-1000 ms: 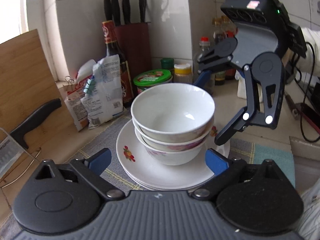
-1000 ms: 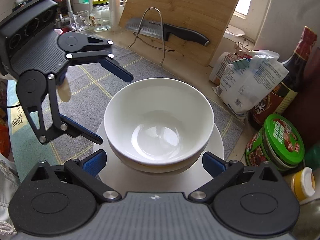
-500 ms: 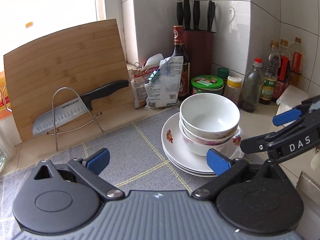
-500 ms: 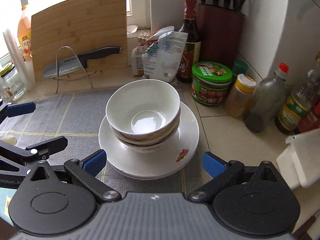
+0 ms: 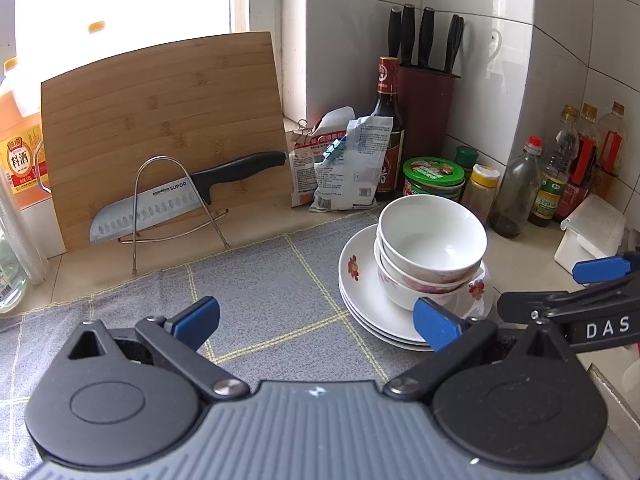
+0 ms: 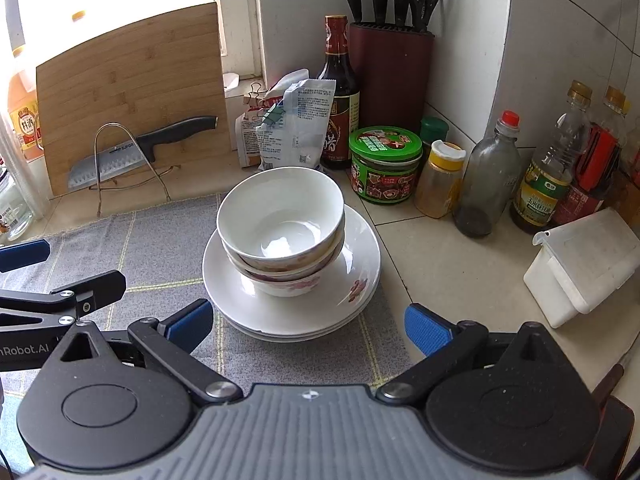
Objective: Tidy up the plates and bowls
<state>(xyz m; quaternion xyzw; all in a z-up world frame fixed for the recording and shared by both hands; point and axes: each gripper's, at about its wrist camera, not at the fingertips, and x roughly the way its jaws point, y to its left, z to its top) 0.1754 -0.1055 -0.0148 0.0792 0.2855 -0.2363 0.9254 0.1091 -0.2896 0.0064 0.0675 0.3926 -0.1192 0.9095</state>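
cutting board (image 5: 160, 120) and knife (image 5: 176, 196) lean at the counter's (image 6: 452, 264) back-left edge; jars (image 6: 386, 164) and bottles (image 6: 486, 184) crowd the back-right corner. between them, bowls (image 6: 280, 216) sit upright, nested on stacked plates (image 6: 360, 256). left hand-held gripper (image 5: 316, 320) and right hand-held gripper (image 6: 308, 324) both gape, empty.

Home kitchen — knife block (image 6: 390, 76), tiled wall (image 6: 560, 20), sauce bottles (image 6: 548, 172).

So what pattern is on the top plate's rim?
Red-orange flower motifs on the white top plate, clearest in the right wrist view.
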